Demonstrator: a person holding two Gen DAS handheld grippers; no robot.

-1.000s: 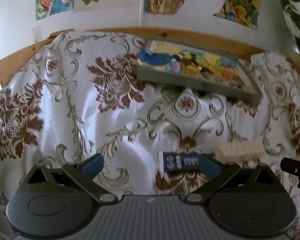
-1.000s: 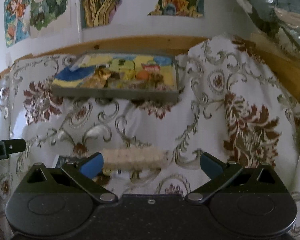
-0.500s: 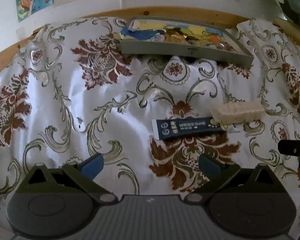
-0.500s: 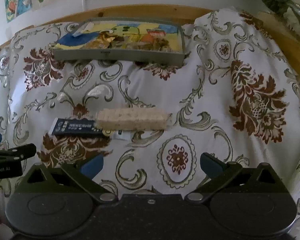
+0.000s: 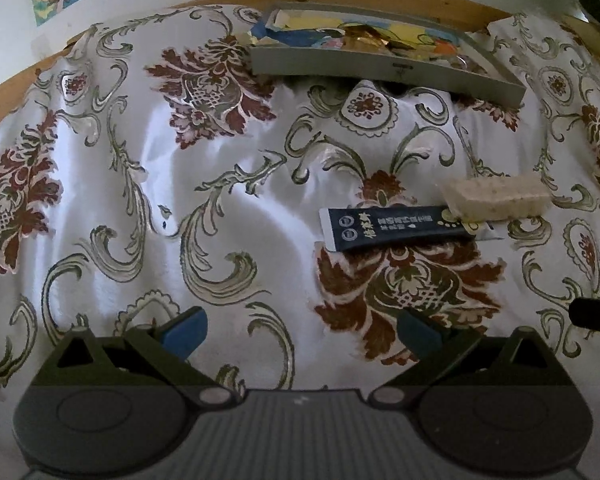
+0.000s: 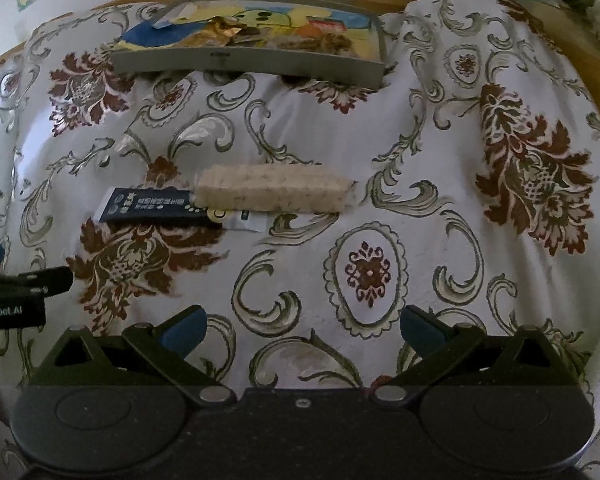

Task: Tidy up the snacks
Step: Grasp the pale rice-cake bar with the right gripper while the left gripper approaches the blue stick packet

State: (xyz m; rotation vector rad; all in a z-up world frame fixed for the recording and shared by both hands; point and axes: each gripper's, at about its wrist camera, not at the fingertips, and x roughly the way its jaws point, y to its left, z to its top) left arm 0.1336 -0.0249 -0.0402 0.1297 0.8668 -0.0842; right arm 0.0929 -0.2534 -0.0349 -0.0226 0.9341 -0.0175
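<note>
Nearest the cameras, both tools hang above the floral satin cloth (image 5: 236,168) with nothing held: the left gripper (image 5: 300,326) has its blue-padded fingers spread wide, and the right gripper (image 6: 302,326) stands equally apart.

Beyond them, near mid-cloth, lie the two loose snacks. A dark navy stick sachet with pale print (image 5: 392,227) lies flat, and a pale beige wafer-like bar in clear wrap (image 6: 272,189) rests just behind it, overlapping the sachet's right end (whether it truly presses on the sachet or only touches is hard to tell).

Farthest back, against the wooden edge, sits the shallow grey rectangular tray (image 6: 244,62), already crowded with bright wrappers.

The step in hand appears to be a pickup. The right gripper looks best placed for the bar, so it would do well to straddle the bar across its narrow width and lift it first, freeing the sachet. The thin sachet, flat on soft cloth, likely needs a low pinch at one edge, without snagging fabric.
</note>
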